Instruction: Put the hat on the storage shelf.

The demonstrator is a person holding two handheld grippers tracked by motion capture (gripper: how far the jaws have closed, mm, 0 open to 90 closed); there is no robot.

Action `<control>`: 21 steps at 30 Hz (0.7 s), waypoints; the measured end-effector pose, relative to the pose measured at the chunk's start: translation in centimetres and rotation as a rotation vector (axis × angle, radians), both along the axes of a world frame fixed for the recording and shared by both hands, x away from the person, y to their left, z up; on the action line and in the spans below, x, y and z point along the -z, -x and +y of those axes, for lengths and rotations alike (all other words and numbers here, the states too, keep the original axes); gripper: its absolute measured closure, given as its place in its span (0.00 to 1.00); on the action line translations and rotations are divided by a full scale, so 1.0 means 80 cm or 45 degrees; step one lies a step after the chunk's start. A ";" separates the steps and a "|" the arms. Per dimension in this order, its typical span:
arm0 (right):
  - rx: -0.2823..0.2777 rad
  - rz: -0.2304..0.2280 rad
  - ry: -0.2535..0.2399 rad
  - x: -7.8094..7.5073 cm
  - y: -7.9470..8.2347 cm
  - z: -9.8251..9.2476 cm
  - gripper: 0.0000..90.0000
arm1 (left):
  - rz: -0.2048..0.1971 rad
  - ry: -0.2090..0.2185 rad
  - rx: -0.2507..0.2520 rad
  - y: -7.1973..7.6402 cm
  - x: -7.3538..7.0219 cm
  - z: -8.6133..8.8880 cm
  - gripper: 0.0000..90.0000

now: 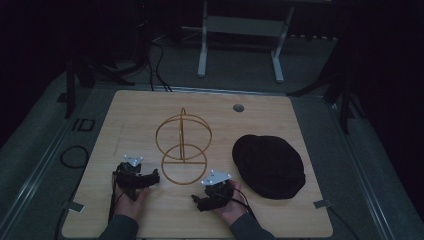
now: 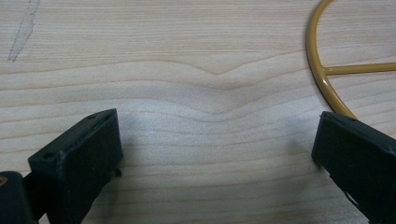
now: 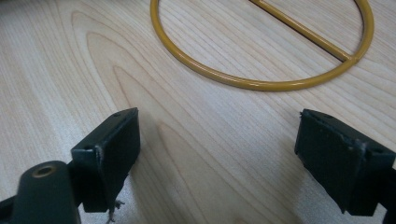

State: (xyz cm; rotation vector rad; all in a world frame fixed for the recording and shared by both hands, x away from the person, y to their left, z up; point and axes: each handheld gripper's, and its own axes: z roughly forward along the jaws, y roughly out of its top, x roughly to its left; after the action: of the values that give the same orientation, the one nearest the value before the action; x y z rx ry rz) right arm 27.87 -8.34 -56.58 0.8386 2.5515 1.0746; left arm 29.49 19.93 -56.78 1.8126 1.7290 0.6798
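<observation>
Your left claw (image 1: 134, 172) and right claw (image 1: 214, 190) both rest wide apart and empty on the pale wooden table (image 1: 125, 130), flanking the yellow wire hoop stand (image 1: 182, 147); a black cloth cap (image 1: 269, 166) lies right of it.

Dim lab or recording bay, judging by the fittings. Light wooden tabletop with rounded corners and a round cable grommet (image 1: 238, 107) at frame centre. White metal desk frame (image 1: 240, 45) at top centre. Black cables (image 1: 157, 65) trailing over grey floor, upper left. Black stand legs (image 1: 345, 95) at right edge.
</observation>
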 end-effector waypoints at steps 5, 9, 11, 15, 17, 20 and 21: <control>0.004 0.016 0.022 -0.004 -0.001 0.001 0.22 | 0.000 0.000 0.000 0.000 0.000 0.000 0.01; -0.005 0.044 0.064 -0.010 0.000 0.004 0.31 | 0.000 0.000 0.000 0.000 0.000 0.000 0.01; -0.010 0.052 0.079 -0.012 0.001 0.005 0.33 | 0.000 0.000 0.000 0.000 0.000 0.000 0.01; -0.013 0.057 0.090 -0.018 0.002 0.003 0.36 | 0.000 0.000 0.000 0.000 0.000 0.000 0.01; -0.015 0.060 0.097 -0.024 0.001 0.000 0.37 | 0.000 -0.001 0.001 0.000 0.000 0.000 0.01; -0.010 0.047 0.107 -0.035 -0.002 -0.005 0.38 | 0.001 -0.003 0.004 0.000 0.000 0.000 0.01; 0.004 0.038 0.108 -0.042 -0.005 -0.010 0.39 | 0.002 -0.003 0.004 0.000 0.000 -0.001 0.01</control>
State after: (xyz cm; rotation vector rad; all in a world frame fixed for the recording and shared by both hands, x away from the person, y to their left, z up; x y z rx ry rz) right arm 28.27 -9.10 -53.20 0.8429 2.5995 0.9526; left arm 29.51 19.88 -56.76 1.8177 1.7266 0.6795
